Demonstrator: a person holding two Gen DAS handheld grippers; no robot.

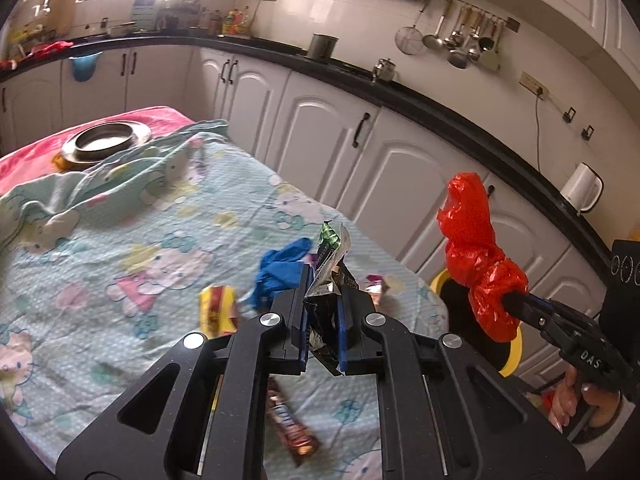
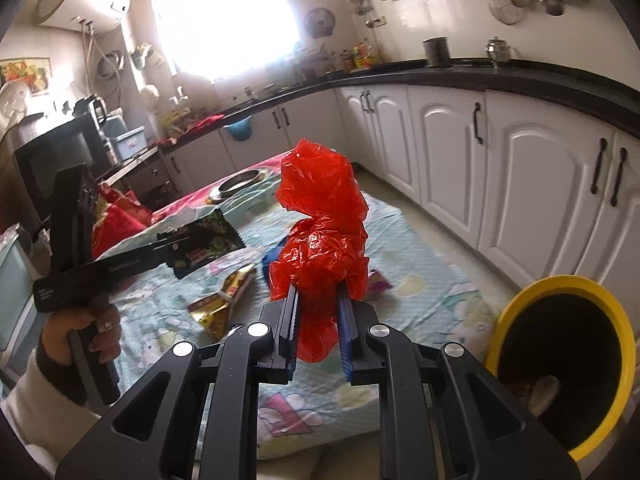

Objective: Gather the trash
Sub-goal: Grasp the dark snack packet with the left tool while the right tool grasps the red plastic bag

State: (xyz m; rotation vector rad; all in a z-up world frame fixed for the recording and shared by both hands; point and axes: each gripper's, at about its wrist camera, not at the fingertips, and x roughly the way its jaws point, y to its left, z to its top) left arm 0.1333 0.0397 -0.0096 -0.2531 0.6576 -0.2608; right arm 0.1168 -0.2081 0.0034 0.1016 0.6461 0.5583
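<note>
My left gripper (image 1: pixel 325 280) is shut on a crumpled dark foil wrapper (image 1: pixel 330 264) and holds it above the table; from the right wrist view the same gripper (image 2: pixel 180 256) and wrapper (image 2: pixel 212 232) sit at the left. A crumpled red plastic bag (image 2: pixel 320 240) stands up between the pads of my right gripper (image 2: pixel 318 300), which is shut on it. In the left wrist view the bag (image 1: pixel 476 256) hangs at the right over the yellow-rimmed bin (image 1: pixel 516 360). On the cartoon-print cloth (image 1: pixel 120 240) lie a blue glove (image 1: pixel 280 272), a yellow-red wrapper (image 1: pixel 218 310), a brown bar wrapper (image 1: pixel 292 432) and a small pink wrapper (image 1: pixel 376 284).
The yellow-rimmed bin (image 2: pixel 568 364) stands on the floor beside the table's right edge, with trash inside. A steel plate (image 1: pixel 106 144) sits at the table's far end on a pink cloth (image 1: pixel 24 164). White cabinets (image 1: pixel 320 136) with a black counter run along the right.
</note>
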